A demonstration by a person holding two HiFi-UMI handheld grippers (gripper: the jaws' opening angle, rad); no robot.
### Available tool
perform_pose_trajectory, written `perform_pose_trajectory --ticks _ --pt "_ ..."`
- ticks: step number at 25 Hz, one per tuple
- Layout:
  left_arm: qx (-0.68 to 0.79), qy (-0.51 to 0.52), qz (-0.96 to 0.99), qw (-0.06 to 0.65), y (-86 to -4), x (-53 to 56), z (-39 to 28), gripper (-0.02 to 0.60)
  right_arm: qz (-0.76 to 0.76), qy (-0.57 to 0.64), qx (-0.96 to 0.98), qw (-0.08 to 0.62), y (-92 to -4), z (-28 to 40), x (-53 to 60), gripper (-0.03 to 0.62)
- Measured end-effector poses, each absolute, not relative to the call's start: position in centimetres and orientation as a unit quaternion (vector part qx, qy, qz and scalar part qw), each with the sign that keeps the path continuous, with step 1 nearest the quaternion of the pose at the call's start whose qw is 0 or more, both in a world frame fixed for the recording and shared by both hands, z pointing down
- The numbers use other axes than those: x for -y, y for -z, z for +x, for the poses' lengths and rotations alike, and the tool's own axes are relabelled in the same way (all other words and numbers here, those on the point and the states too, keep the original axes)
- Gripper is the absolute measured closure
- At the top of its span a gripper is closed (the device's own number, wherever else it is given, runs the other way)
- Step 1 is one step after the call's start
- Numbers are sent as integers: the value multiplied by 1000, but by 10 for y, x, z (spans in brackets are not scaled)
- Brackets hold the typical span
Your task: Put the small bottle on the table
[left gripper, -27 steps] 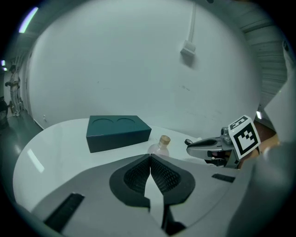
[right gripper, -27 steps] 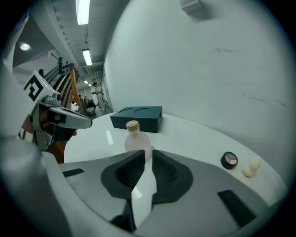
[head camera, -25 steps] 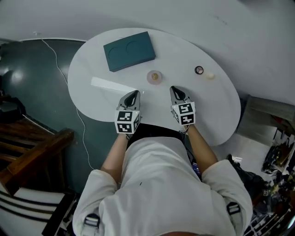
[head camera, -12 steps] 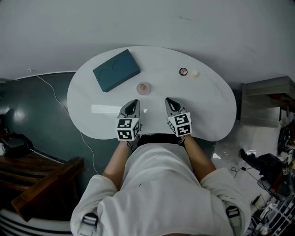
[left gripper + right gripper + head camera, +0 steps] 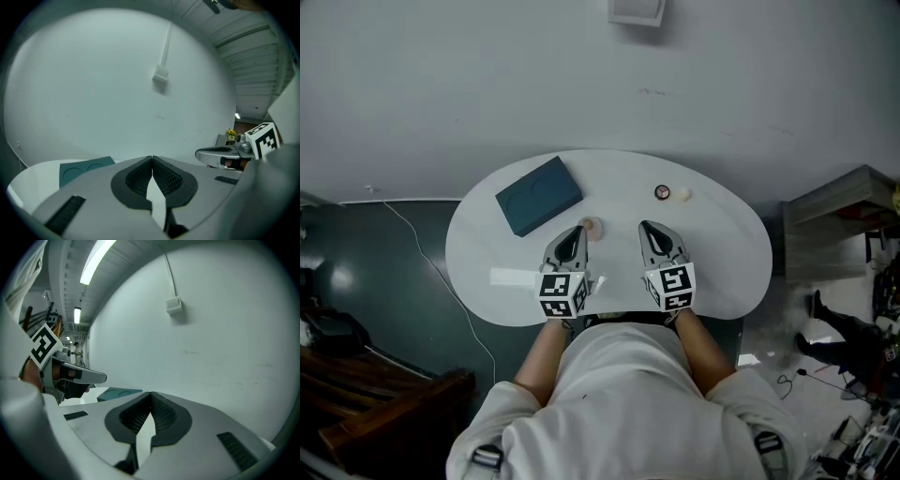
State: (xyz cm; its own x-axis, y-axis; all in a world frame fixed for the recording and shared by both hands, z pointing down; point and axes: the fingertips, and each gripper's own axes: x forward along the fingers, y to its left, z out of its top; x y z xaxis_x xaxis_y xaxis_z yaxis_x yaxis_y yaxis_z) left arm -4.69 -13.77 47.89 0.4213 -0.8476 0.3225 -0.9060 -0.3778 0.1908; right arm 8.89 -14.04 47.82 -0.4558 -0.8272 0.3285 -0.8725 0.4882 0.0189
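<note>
Left tongs (image 5: 574,232) and right tongs (image 5: 651,230): both closed, empty, at frame centre. What appears to be the small bottle (image 5: 592,226) stands on the tabletop (image 5: 722,248), just beside the left tips. Likely light, rigid, easily tipped; grip the body low.

It looked like a lab or workshop; a conduit box (image 5: 636,9) hung on the bare wall (image 5: 487,84) ahead of the left gripper (image 5: 577,232); a loose cable (image 5: 441,272) lay on the floor (image 5: 384,281) to its left.
</note>
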Motion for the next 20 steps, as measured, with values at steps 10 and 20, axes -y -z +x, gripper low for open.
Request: perform_pose_trajectory --ticks 10,20 --pt "537 -21 839 86 -389 144 -35 561 510 -14 857 78 -394 93 147 595" --pt "545 -24 836 67 -380 136 -24 561 504 13 860 81 -382 94 140 597"
